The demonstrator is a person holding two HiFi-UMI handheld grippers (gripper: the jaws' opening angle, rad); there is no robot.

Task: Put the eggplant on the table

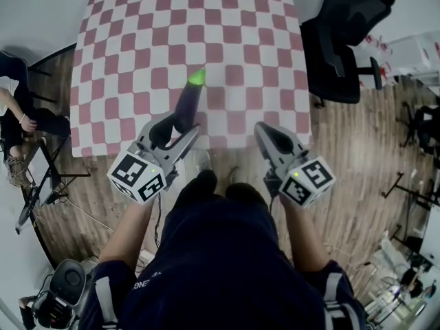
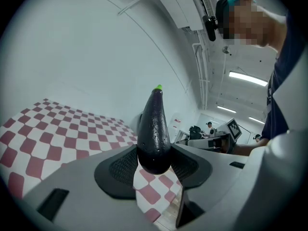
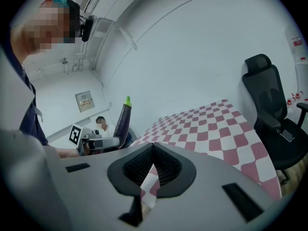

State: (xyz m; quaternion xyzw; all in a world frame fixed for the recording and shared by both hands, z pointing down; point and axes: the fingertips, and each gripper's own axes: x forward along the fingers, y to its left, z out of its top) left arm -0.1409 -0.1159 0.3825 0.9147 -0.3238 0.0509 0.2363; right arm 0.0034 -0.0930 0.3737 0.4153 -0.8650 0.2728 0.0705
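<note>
A dark purple eggplant [image 1: 187, 103] with a green stem tip sticks out forward from my left gripper [image 1: 175, 126], whose jaws are shut on its thick end. It hangs over the near edge of the table [image 1: 124, 53], which wears a red-and-white checked cloth. In the left gripper view the eggplant [image 2: 154, 131] stands up between the black pads [image 2: 120, 170], tip pointing away. My right gripper [image 1: 267, 135] hovers beside it at the table's near edge, jaws shut on nothing. In the right gripper view its pads [image 3: 139, 165] meet, and the eggplant [image 3: 122, 121] shows at the left.
A black office chair [image 1: 344, 33] stands at the table's right side on the wooden floor. A seated person [image 1: 14, 108] and stands with cables are at the left. Equipment lies on the floor at the lower left [image 1: 62, 291].
</note>
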